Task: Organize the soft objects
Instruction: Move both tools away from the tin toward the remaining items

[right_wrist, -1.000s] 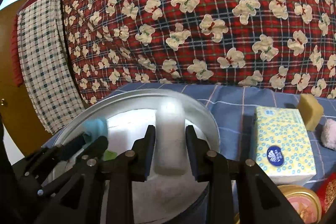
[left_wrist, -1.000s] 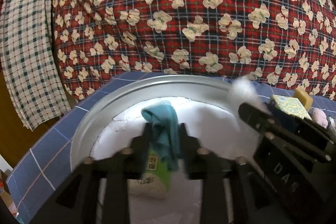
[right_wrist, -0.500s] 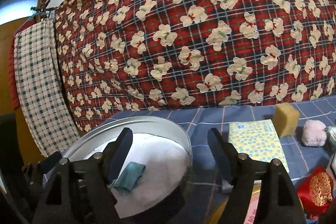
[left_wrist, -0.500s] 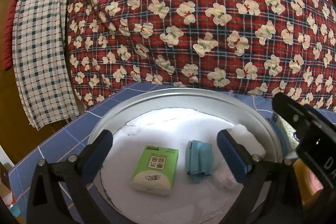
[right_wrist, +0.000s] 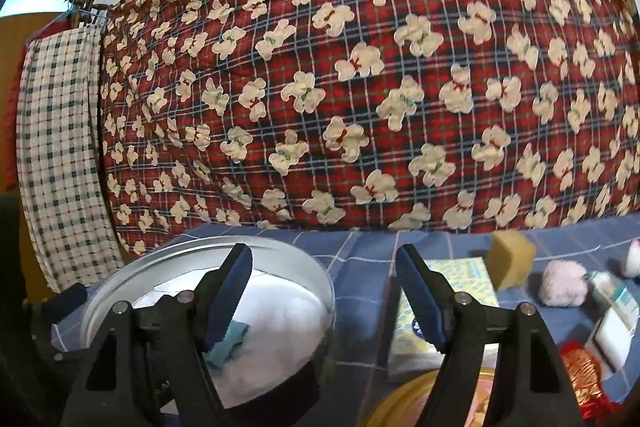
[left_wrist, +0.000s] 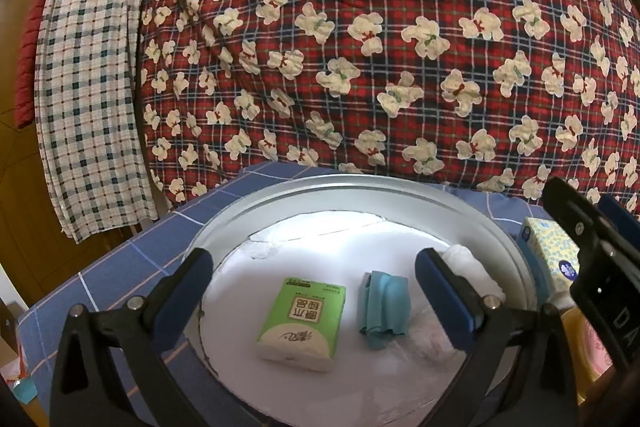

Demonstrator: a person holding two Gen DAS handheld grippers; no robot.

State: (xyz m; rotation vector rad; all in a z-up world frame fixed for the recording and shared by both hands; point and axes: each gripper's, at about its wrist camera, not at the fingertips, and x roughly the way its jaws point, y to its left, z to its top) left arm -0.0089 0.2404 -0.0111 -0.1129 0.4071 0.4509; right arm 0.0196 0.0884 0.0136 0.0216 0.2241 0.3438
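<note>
A round metal basin (left_wrist: 360, 187) with a white floor holds a green tissue pack (left_wrist: 302, 319), a crumpled teal cloth (left_wrist: 386, 307) and a white soft pack (left_wrist: 472, 271) against its right wall. My left gripper (left_wrist: 312, 267) hovers over the basin, open wide, with nothing between its fingers. My right gripper (right_wrist: 323, 259) is open and empty, above the basin's right rim (right_wrist: 280, 247). The teal cloth (right_wrist: 230, 341) shows behind its left finger. The right gripper's body (left_wrist: 592, 251) stands at the right edge of the left wrist view.
On the blue checked cloth right of the basin lie a yellow tissue box (right_wrist: 472, 271), a yellow sponge (right_wrist: 512, 259), a pink puff (right_wrist: 564, 285), a red-gold item (right_wrist: 580, 371) and a gold-rimmed tin (right_wrist: 400, 399). A red bear-print quilt (left_wrist: 360, 47) hangs behind.
The left gripper opened and let go of the teal cloth, which now lies in the basin. The right gripper opened, released the white pack into the basin, and drew back and up.
</note>
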